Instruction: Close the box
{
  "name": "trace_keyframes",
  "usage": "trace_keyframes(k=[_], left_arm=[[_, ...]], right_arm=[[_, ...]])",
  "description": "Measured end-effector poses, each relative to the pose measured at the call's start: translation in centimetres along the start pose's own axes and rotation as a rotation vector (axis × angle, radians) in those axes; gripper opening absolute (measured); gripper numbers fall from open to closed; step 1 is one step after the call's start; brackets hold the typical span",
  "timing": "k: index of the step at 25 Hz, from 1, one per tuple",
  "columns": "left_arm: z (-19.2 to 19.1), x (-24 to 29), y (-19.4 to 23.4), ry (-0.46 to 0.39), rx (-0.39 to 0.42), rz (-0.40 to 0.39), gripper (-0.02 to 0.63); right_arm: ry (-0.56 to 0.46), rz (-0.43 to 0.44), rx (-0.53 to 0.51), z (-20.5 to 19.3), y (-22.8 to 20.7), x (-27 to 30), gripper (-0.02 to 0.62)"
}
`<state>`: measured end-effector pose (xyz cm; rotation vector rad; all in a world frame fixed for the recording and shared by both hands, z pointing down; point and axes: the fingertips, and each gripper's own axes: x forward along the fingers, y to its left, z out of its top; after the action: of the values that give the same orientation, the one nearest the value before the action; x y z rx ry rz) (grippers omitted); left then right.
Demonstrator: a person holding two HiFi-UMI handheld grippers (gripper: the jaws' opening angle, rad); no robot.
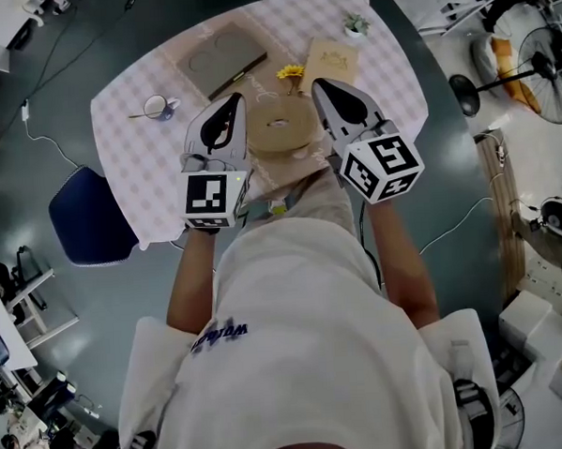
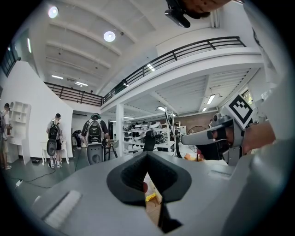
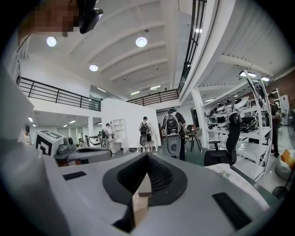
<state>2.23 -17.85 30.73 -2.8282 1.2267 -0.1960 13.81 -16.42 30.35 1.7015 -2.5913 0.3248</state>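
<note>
A round tan box (image 1: 278, 125) with a paler disc at its middle sits on the checked round table (image 1: 136, 151), close to the near edge. My left gripper (image 1: 234, 100) is at its left side and my right gripper (image 1: 318, 84) at its right, both held level above the table. Each has its jaws drawn together to a point with nothing between them. In the left gripper view the left gripper (image 2: 147, 154) shows shut pads, and the right gripper (image 2: 203, 136) is alongside. The right gripper view shows the right gripper (image 3: 147, 156) shut too. Whether either touches the box is unclear.
A flat grey case (image 1: 221, 58), a mug (image 1: 160, 107), a yellow flower (image 1: 291, 73), a tan card (image 1: 333, 61) and a small plant (image 1: 355, 24) lie on the far half. A blue chair (image 1: 88, 215) stands at the left. People stand far off (image 3: 145, 131).
</note>
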Motion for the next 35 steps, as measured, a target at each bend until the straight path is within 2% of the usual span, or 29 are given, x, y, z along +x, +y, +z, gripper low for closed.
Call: trace_keyframes(k=[9,35], left_arm=[[-0.4,-0.9,-0.1,0.007,-0.015,-0.004,0.002],[-1.1,-0.4,0.3,0.012,-0.033,-0.017,0.002]], right_arm=[[-0.023,0.008,0.109,-0.7,-0.5,-0.5,0.003],[0.016,-0.002,0.090,-1.3,-0.6,-0.2,0.003]])
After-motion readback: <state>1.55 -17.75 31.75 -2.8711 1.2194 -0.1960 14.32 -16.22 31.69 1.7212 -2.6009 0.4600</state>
